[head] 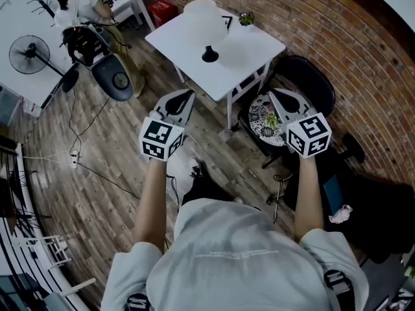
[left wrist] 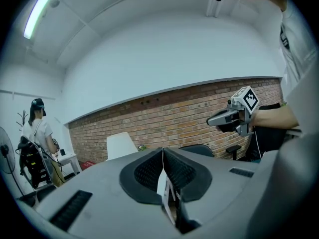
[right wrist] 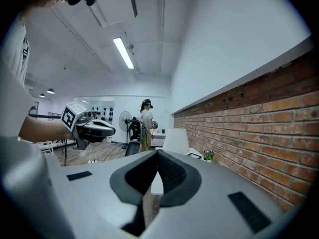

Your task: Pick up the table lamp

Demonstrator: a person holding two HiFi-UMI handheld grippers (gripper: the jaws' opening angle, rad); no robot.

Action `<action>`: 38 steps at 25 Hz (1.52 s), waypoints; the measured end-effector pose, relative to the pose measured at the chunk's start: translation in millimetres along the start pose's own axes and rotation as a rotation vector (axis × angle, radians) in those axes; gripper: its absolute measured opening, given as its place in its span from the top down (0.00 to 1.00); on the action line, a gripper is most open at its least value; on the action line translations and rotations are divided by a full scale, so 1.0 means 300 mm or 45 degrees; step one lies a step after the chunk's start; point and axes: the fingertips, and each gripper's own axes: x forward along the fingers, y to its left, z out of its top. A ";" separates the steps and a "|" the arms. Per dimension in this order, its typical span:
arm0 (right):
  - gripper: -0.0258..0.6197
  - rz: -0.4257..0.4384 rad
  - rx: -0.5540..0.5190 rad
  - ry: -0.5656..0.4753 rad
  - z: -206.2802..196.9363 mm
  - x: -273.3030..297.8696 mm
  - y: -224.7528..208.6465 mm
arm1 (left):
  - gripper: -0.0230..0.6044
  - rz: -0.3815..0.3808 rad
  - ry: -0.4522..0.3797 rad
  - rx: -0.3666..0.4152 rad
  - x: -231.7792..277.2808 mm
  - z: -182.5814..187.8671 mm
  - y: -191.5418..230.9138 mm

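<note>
**Task item.** The white-shaded table lamp [head: 201, 19] with a black base stands upright on the white rectangular surface [head: 254, 49], towards its far end. A small potted plant [head: 246, 19] is nearby, against the red brick wall [head: 311, 24]. The lamp is untouched and well apart from both tools.

**Left tongs** [head: 187, 96]. Held at chest level and pointed towards the surface. In the left gripper view the tongs [left wrist: 163, 152] are closed on each other with nothing between them. The lamp shade [left wrist: 119, 144] shows beyond them, to the left.

**Right tongs** [head: 276, 94]. Held level with the left pair, above a black chair [head: 305, 76] with a patterned cushion. In the right gripper view the tongs [right wrist: 158, 156] are likewise shut and empty. The shade [right wrist: 176, 140] lies ahead, slightly right.

**Step in hand.** Judged to be the approach; no grasp has begun.

**Next move.** One pair would need to advance to the surface, part its tongs, and close on the slim stem or base, since the shade looks too broad and fragile to grip.
</note>
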 end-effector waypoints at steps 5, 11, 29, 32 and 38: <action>0.96 -0.026 -0.025 0.037 0.007 0.171 -0.062 | 0.94 0.067 0.001 -0.019 0.117 -0.058 0.203; 0.96 -0.128 -0.089 0.067 0.089 0.428 -0.162 | 0.94 -0.023 -0.016 -0.009 0.297 -0.082 0.474; 0.96 -0.357 -0.068 0.160 0.098 0.911 -0.346 | 0.75 -0.317 0.067 -0.098 0.671 -0.262 0.839; 0.95 -0.372 -0.060 0.171 0.059 0.958 -0.375 | 0.73 -0.319 0.138 -0.133 0.708 -0.355 0.846; 0.91 -0.273 -0.023 0.210 -0.055 1.036 -0.436 | 0.68 -0.301 0.259 -0.203 0.792 -0.524 0.786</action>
